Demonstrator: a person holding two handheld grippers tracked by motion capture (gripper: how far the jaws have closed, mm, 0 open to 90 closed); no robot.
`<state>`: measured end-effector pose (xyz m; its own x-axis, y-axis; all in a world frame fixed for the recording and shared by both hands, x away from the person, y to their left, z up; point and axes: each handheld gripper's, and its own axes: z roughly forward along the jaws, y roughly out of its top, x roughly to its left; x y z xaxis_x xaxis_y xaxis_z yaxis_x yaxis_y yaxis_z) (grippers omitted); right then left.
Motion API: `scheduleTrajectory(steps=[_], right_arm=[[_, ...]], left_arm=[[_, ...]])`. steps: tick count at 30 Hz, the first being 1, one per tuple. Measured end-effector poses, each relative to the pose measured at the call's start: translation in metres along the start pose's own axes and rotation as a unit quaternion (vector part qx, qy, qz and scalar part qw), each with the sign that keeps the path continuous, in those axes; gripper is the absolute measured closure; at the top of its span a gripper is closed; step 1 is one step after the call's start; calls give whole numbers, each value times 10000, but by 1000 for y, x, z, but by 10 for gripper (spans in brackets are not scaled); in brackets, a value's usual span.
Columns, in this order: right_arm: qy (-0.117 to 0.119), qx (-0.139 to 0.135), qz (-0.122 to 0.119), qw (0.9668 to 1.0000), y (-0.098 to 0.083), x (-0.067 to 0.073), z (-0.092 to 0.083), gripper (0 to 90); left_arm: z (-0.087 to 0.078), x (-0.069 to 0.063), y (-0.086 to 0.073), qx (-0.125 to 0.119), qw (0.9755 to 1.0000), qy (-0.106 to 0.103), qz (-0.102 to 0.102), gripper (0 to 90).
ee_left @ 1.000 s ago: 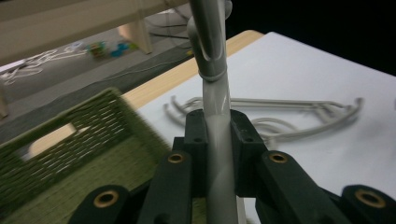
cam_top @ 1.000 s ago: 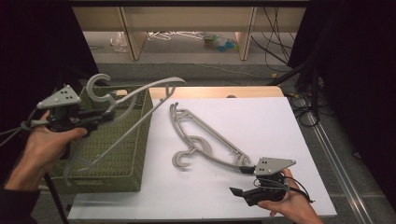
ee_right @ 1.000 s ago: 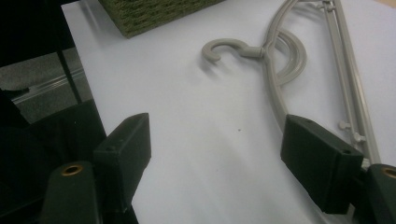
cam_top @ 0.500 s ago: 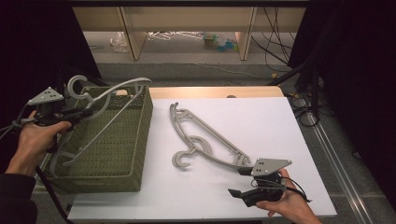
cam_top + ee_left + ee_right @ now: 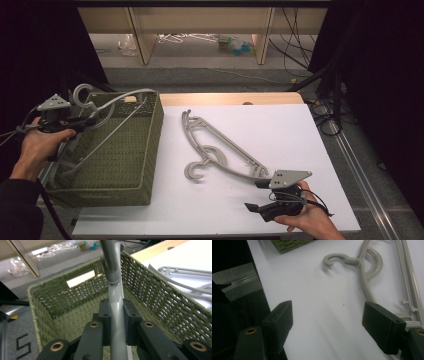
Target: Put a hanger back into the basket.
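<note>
My left gripper (image 5: 89, 120) is shut on a grey plastic hanger (image 5: 107, 107) just below its hook (image 5: 81, 93), at the left rim of a green woven basket (image 5: 142, 150). The hanger's bar slants down into the basket. In the left gripper view the pads (image 5: 104, 315) clamp the hanger's neck (image 5: 116, 307) over the basket's inside (image 5: 75, 302). Two grey hangers (image 5: 220, 150) lie stacked on the white table (image 5: 310, 135). My right gripper (image 5: 257, 195) stands open near the front edge, by the hangers' near end. In the right gripper view the hook (image 5: 338, 258) lies ahead of my right gripper (image 5: 328, 321).
A wooden strip (image 5: 230, 98) runs along the table's far edge. Beyond it stand wooden shelf legs (image 5: 142, 42) with white hangers and small items on the floor. Cables (image 5: 325, 107) hang at the right. Black curtains close both sides.
My left hand has carried the hanger leftward and down, so its lower part now rests deeper in the basket. The right gripper has stayed in place.
</note>
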<state>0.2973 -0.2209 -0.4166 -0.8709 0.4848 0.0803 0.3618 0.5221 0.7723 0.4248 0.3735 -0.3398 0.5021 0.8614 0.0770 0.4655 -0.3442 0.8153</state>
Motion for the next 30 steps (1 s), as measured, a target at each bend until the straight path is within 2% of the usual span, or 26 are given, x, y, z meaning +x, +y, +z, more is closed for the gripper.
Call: scheduleTrajectory(steps=[1, 2, 3, 4, 5, 6, 10, 11, 12, 16, 19, 20, 21, 24, 26, 27, 28, 29, 30], right_arm=[[17, 16, -2, 10000, 0, 0, 0, 259], [18, 21, 1, 10000, 0, 0, 0, 259], [21, 22, 0, 10000, 0, 0, 0, 259], [22, 20, -3, 10000, 0, 0, 0, 259], [19, 23, -11, 10000, 0, 0, 0, 259], [28, 26, -12, 10000, 0, 0, 0, 259], [15, 34, 17, 10000, -1, -1, 2, 259], [10, 38, 11, 10000, -1, -1, 2, 259], [21, 50, 12, 10000, -1, 0, 2, 259], [27, 43, 13, 10000, -1, 0, 2, 259], [15, 44, 20, 10000, -1, -1, 2, 259], [20, 44, 27, 10000, -1, -1, 2, 259], [37, 53, 36, 10000, -1, -1, 2, 259], [67, 87, 41, 9999, -2, 0, 4, 259], [66, 84, 41, 9999, -2, 0, 4, 259], [68, 88, 44, 9999, -2, 0, 4, 259], [66, 92, 51, 9999, -2, 0, 4, 259], [56, 82, 38, 9999, -2, -1, 5, 259], [48, 83, 32, 9999, -3, -1, 5, 259]], left_arm=[[0, 3, -2, 205, 9996, -11, 209, 791], [3, 2, -4, 218, 9996, -34, 153, 790], [6, 3, -7, 282, 9993, -81, 229, 790], [10, 0, -10, 208, 9997, -83, 45, 790], [13, 1, -12, 190, 9996, -137, 145, 790], [15, -1, -14, 217, 9997, -120, 10, 790], [27, 1, -18, 431, 9989, -149, 130, 789], [31, 3, -19, 524, 9982, -176, 235, 789], [35, 4, -22, 743, 9963, -193, 387, 789], [51, -1, -34, 967, 9952, -164, 43, 788], [58, -1, -45, 1247, 9919, 27, -244, 787], [59, 1, -49, 1196, 9922, 103, -339, 784], [58, 6, -53, 1140, 9926, 158, -385, 782], [56, 11, -57, 1193, 9915, 294, -420, 773], [54, 15, -59, 985, 9936, 375, -413, 722], [53, 18, -59, 965, 9943, 366, -276, 722], [51, 18, -60, 911, 9945, 386, -328, 714], [46, 17, -58, 1105, 9916, 483, -466, 678], [43, 16, -57, 1075, 9913, 543, -533, 619]])
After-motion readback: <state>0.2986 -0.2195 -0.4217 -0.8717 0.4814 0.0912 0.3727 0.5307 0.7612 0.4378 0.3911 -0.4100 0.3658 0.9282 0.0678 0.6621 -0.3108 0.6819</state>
